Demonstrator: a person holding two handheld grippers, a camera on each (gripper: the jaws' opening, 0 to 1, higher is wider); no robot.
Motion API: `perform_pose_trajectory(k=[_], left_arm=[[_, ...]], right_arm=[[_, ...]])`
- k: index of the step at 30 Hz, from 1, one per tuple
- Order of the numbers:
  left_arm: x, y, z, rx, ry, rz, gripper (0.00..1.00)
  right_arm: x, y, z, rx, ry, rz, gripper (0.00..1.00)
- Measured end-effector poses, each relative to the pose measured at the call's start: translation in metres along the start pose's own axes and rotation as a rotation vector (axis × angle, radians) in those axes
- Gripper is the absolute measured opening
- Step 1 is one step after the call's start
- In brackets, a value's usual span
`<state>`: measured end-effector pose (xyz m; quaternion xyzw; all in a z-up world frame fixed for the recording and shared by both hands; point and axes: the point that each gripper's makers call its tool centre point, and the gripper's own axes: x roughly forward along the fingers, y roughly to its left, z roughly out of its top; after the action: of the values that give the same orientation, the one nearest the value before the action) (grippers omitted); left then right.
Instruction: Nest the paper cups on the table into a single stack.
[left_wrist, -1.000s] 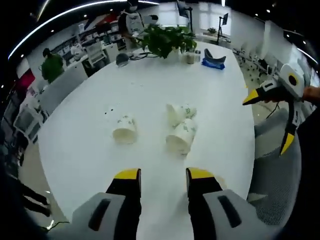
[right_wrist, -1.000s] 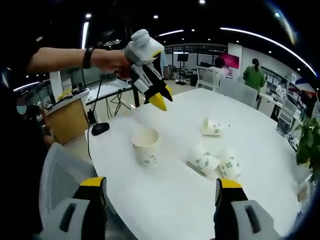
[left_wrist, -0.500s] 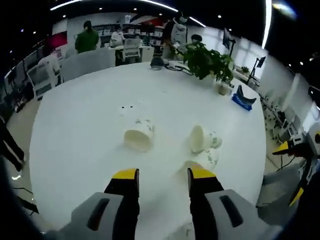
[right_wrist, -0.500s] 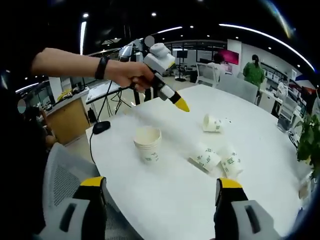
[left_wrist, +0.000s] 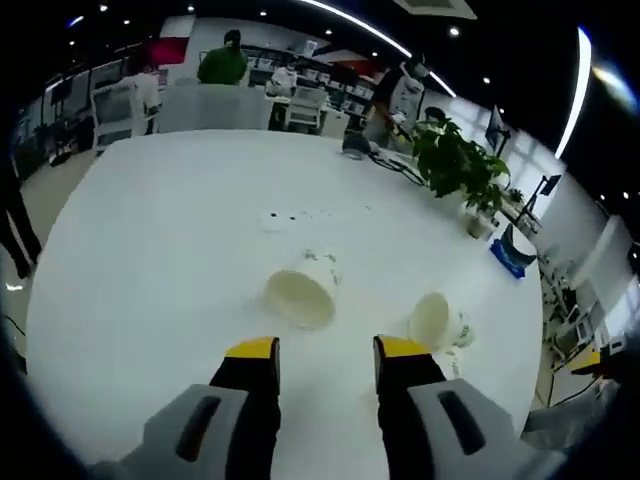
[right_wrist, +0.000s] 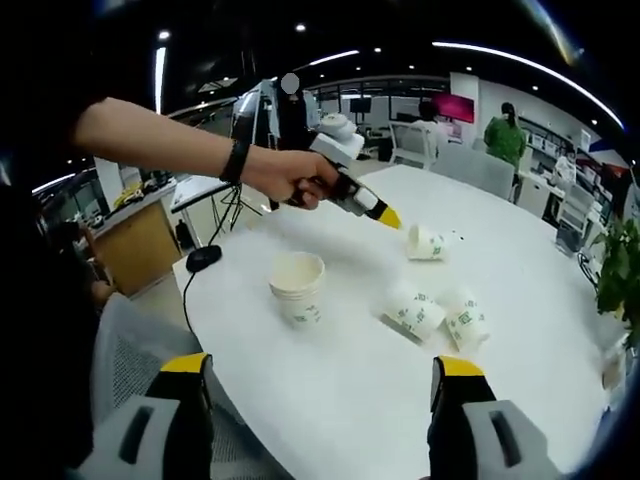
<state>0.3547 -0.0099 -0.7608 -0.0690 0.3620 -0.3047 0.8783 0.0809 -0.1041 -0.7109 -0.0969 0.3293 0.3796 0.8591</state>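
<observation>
A paper cup lies on its side on the white table, its mouth facing my left gripper, which hovers just short of it, open and empty. A second tipped cup lies to the right. In the right gripper view, a hand holds the left gripper with its yellow tip beside the far lone cup. An upright stack of cups stands near the table's edge, and two tipped cups lie together. My right gripper hangs wide open and empty, back from the table.
A potted plant and a blue object sit at the table's far side. A black mouse lies by the table's edge near the stack. A grey mesh chair stands below it. People and desks are in the background.
The left gripper has swung away from the stack and across the table to the far lone cup, which now lies right before its jaws. The right gripper has stayed put.
</observation>
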Motion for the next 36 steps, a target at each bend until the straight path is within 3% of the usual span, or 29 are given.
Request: perform_pose_trajectory(k=[9, 17, 36], left_arm=[[0.042, -0.005, -0.002, -0.068, -0.003, -0.043, 0.36], [0.072, 0.005, 0.004, -0.167, -0.049, -0.021, 0.34], [0.111, 0.001, 0.007, -0.252, -0.091, -0.044, 0.33]], right_arm=[[-0.001, -0.004, -0.003, 0.023, 0.009, -0.009, 0.91], [-0.003, -0.002, -0.005, 0.035, 0.01, -0.006, 0.91], [-0.004, -0.003, -0.012, 0.074, 0.019, 0.002, 0.91]])
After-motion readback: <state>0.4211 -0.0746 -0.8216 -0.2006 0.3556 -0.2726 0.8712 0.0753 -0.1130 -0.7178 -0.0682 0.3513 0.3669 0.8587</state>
